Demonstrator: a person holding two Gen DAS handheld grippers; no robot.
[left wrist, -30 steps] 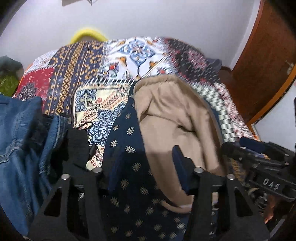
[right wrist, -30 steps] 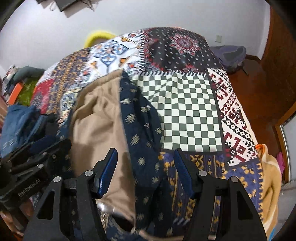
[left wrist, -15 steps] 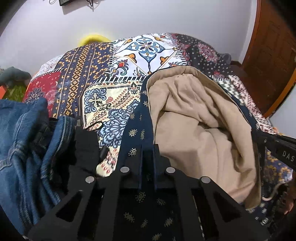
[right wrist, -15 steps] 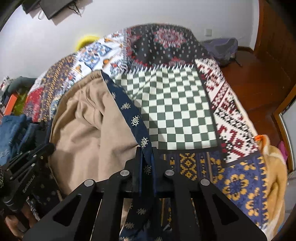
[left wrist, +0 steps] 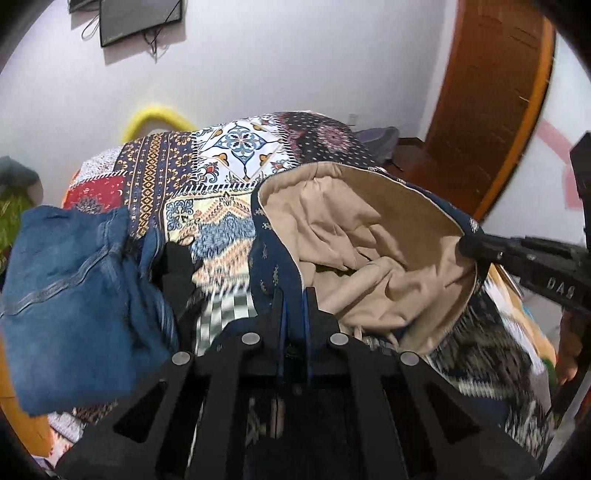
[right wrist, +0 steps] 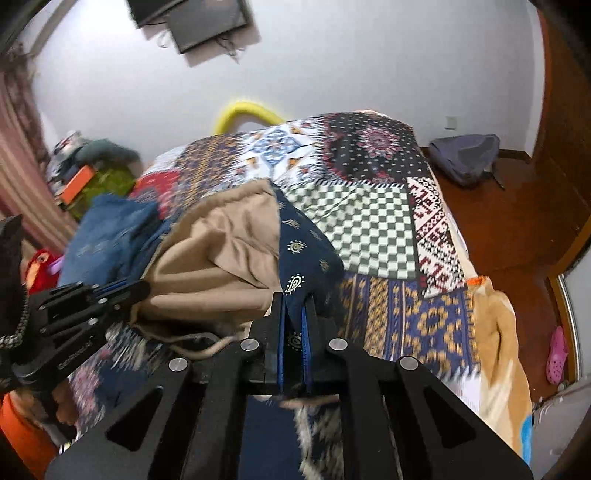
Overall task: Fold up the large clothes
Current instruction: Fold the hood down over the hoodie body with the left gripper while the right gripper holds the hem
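Note:
A large navy patterned garment (left wrist: 271, 258) with a tan lining (left wrist: 369, 236) hangs lifted above the patchwork bedspread (left wrist: 207, 173). My left gripper (left wrist: 293, 295) is shut on its navy edge at one side. On the other side my right gripper (right wrist: 293, 299) is shut on the navy edge (right wrist: 306, 251). The cloth sags open between them, so the tan lining (right wrist: 221, 251) shows. Each view also catches the other gripper: the right one (left wrist: 465, 249) at the right edge, the left one (right wrist: 142, 288) at the left. A tan drawstring (right wrist: 195, 345) dangles below.
Blue jeans (left wrist: 74, 280) lie piled on the bed's left side, with a black cloth (left wrist: 177, 273) beside them. A dark bag (right wrist: 465, 157) sits on the wooden floor beyond the bed. A wooden door (left wrist: 487, 96) stands at the right, a screen (right wrist: 199, 22) hangs on the wall.
Both grippers went from open to shut on the garment's navy edges. They then rose, lifting the cloth off the bedspread; more wall and the screen came into view.

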